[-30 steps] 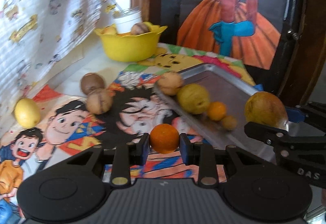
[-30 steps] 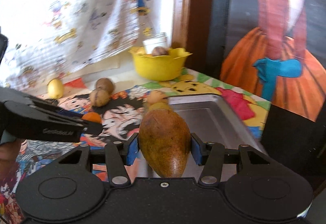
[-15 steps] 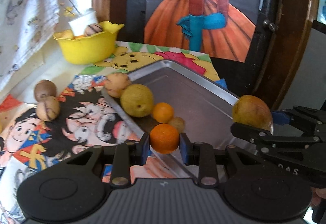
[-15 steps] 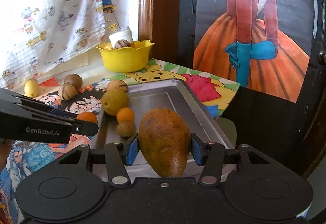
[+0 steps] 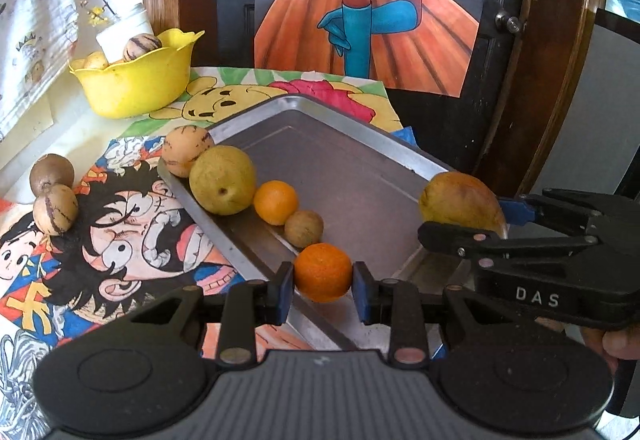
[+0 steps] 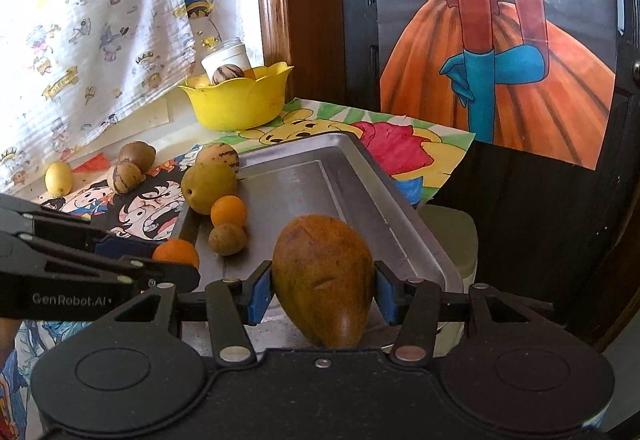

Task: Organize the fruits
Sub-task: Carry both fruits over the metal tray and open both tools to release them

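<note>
From your left wrist view, your left gripper (image 5: 323,276) is clamped on an orange (image 5: 323,272) at the near end of a row of fruit along the left edge of the metal tray (image 5: 360,167); your right gripper (image 5: 472,224) shows at right with the mango (image 5: 460,203). From your right wrist view, your right gripper (image 6: 323,296) is clamped on that mango (image 6: 323,272) over the tray's (image 6: 360,175) near end, and the yellow bowl (image 6: 236,103) sits behind.
</note>
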